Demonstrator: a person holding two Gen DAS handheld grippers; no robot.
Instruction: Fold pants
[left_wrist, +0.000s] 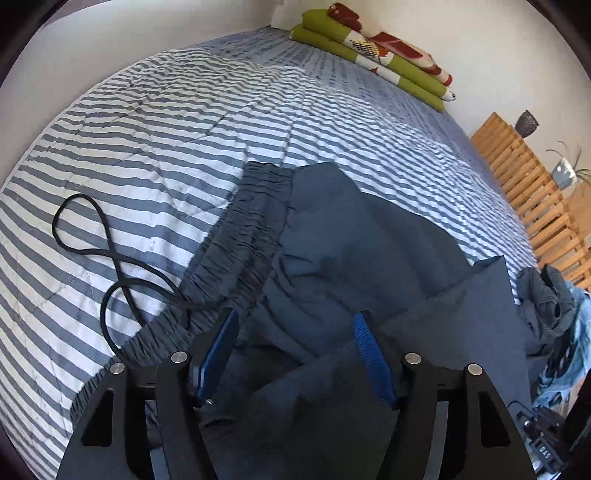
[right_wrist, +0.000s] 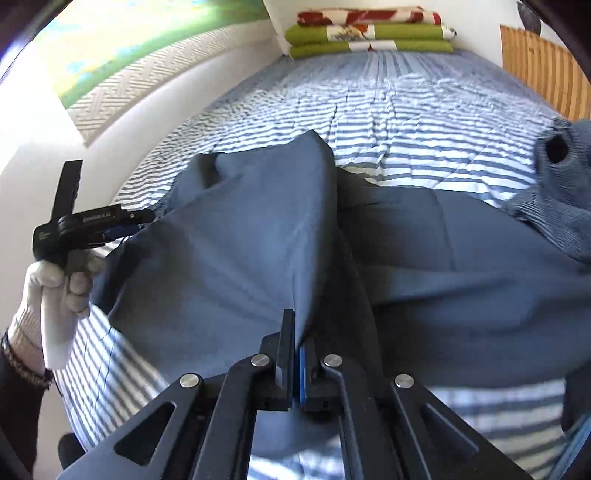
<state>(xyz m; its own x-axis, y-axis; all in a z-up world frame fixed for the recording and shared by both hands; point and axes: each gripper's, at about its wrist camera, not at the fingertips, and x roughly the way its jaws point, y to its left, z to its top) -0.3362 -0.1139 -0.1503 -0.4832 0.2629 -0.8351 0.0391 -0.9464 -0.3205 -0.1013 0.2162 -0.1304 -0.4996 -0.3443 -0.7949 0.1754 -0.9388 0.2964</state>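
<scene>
Dark blue pants (left_wrist: 362, 258) lie crumpled on the striped bed cover (left_wrist: 147, 147). Their gathered elastic waistband (left_wrist: 251, 236) runs down to the left, and a black drawstring (left_wrist: 110, 266) loops on the cover beside it. My left gripper (left_wrist: 295, 332) stands open over the bunched cloth just right of the waistband, its blue pads (left_wrist: 218, 354) wide apart. In the right wrist view the pants (right_wrist: 240, 240) rise in a ridge, and my right gripper (right_wrist: 297, 332) is shut on a fold of that cloth. The left gripper (right_wrist: 142, 221) shows at the pants' left edge, held by a white-gloved hand (right_wrist: 62, 284).
Folded green and red blankets (left_wrist: 369, 48) are stacked against the wall at the bed's far end. A wooden slatted frame (left_wrist: 524, 192) with plant pots runs along the right side. Other garments (left_wrist: 546, 306) are heaped at the right, among them a blue knit piece (right_wrist: 554, 192).
</scene>
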